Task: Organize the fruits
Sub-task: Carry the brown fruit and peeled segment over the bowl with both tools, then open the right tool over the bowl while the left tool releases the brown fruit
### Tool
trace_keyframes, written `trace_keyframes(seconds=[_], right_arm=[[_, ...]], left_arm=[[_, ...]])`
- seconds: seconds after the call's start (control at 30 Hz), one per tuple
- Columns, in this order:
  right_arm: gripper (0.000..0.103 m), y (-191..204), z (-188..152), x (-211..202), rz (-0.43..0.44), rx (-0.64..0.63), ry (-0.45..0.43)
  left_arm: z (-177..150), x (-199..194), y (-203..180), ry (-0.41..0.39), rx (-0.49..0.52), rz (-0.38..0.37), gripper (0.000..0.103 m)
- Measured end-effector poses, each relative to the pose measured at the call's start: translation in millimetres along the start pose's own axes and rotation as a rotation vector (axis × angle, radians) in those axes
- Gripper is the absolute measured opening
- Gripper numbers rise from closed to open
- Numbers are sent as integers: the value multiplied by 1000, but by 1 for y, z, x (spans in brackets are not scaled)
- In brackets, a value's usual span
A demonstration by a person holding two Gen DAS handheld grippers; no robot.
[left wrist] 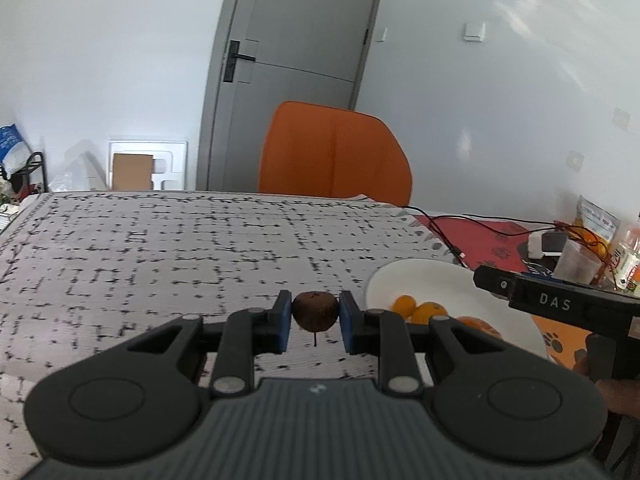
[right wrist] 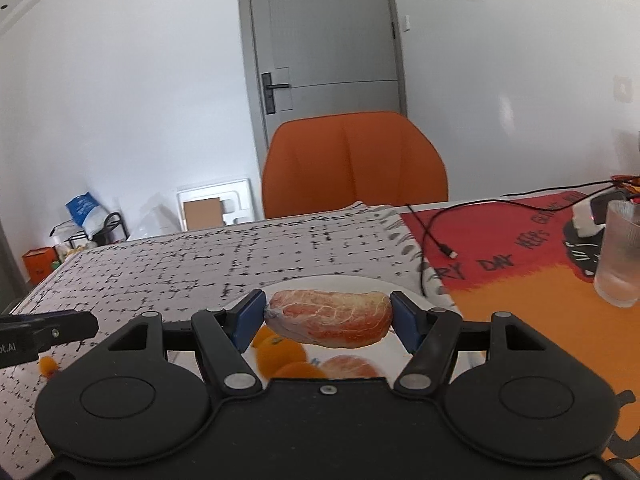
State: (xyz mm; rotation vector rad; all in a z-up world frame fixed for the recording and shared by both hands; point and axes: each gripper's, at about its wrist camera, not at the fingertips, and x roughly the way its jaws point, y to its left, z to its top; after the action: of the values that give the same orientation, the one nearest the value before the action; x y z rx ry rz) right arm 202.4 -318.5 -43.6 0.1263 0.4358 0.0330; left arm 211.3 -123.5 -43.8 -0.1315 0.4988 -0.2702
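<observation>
My left gripper (left wrist: 314, 322) is shut on a small dark brown round fruit (left wrist: 315, 310) with a thin stem hanging below it, held above the patterned tablecloth (left wrist: 160, 256). To its right lies a white plate (left wrist: 448, 292) with several small oranges (left wrist: 428, 312). My right gripper (right wrist: 327, 322) is shut on a wrapped pink-red peeled fruit segment (right wrist: 330, 319), held over the same white plate (right wrist: 316, 283). Beneath it lie oranges (right wrist: 278, 354) and another pink segment (right wrist: 350, 366). One small orange (right wrist: 47, 365) sits on the cloth at the left.
An orange chair (left wrist: 334, 154) stands behind the table, before a grey door. On the right lie a red and orange mat (right wrist: 516, 276), a black cable (right wrist: 430, 236), a frosted glass (right wrist: 620, 254), and packets and bottles (left wrist: 600, 236). The other gripper's black body (left wrist: 560, 304) reaches in.
</observation>
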Motion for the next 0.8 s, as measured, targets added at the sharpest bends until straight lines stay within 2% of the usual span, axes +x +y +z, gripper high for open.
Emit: trace_keyframes(seconds=[0.23, 0.37, 0.47, 0.8], right_arm=[[65, -13, 0, 5, -6, 17, -13], [80, -17, -1, 6, -13, 10, -37], [84, -19, -3, 1, 10, 27, -49], [86, -24, -20, -19, 49, 65, -25]], left_arm=[[2, 15, -14, 14, 18, -4, 24], [2, 21, -20, 21, 23, -7, 24], [2, 25, -26, 28, 30, -14, 24], [1, 37, -46, 42, 58, -59, 24]])
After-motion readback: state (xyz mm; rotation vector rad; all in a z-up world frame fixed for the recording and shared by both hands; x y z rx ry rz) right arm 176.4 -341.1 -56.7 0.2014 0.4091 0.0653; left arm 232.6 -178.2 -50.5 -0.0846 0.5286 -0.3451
